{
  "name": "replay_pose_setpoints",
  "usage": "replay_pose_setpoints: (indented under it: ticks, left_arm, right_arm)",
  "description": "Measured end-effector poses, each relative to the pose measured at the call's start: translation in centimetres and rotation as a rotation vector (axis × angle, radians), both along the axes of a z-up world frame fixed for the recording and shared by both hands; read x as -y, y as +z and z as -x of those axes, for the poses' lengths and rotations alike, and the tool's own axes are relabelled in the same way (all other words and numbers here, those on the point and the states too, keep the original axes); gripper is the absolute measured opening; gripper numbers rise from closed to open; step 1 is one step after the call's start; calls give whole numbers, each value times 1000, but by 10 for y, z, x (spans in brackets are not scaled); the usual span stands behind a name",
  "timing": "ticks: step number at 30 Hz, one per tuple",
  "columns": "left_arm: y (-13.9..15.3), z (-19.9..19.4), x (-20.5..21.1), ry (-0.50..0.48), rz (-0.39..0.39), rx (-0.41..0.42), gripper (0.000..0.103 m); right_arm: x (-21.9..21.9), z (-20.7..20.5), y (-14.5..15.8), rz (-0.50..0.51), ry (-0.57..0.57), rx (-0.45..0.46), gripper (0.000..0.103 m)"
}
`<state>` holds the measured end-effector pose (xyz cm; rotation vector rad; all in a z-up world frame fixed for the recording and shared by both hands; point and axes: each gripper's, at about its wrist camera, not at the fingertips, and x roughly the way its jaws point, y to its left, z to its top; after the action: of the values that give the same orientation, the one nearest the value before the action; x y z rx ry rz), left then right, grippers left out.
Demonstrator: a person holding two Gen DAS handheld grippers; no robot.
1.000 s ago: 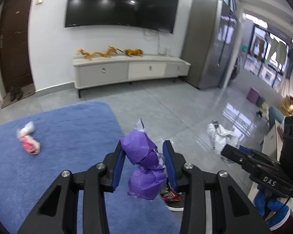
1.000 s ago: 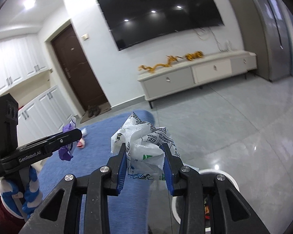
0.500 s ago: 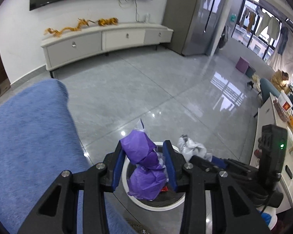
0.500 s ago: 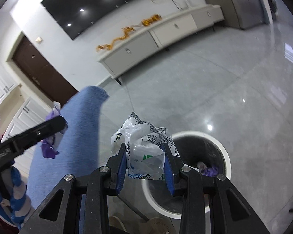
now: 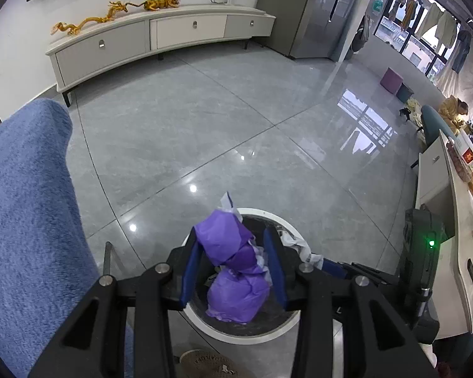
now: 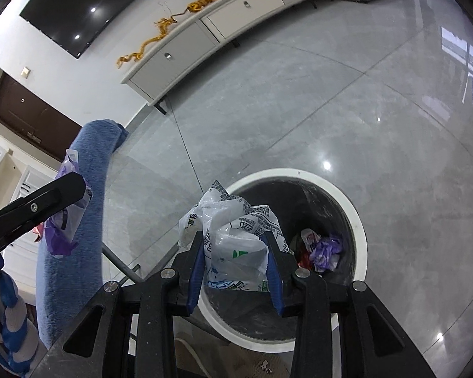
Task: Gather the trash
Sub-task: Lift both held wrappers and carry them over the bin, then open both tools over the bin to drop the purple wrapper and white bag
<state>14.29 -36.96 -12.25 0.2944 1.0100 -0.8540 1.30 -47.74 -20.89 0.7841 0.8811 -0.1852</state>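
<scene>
The left gripper (image 5: 233, 264) hung over the white-rimmed bin (image 5: 261, 212), its jaws pinching a crumpled purple wrapper (image 5: 233, 264). Beside it, the right gripper (image 6: 236, 264) pinched a printed white plastic bag (image 6: 233, 239) above the bin's near rim, where red and purple scraps (image 6: 321, 249) lay inside.

Bin (image 6: 358, 217) bottom mostly hidden behind plastic bag (image 6: 233, 245); bin trash (image 6: 321, 247) too small to ID; rug (image 5: 25, 204) cut off at the left edge.
</scene>
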Motion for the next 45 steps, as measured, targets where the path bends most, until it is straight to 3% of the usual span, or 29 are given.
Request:
replay_pose_setpoints:
  ticks: [45]
  left_arm:
    - [-25,-13,1,19,-31,-48,39]
  right_arm:
    - [4,1,-22,-32,-28,-52,36]
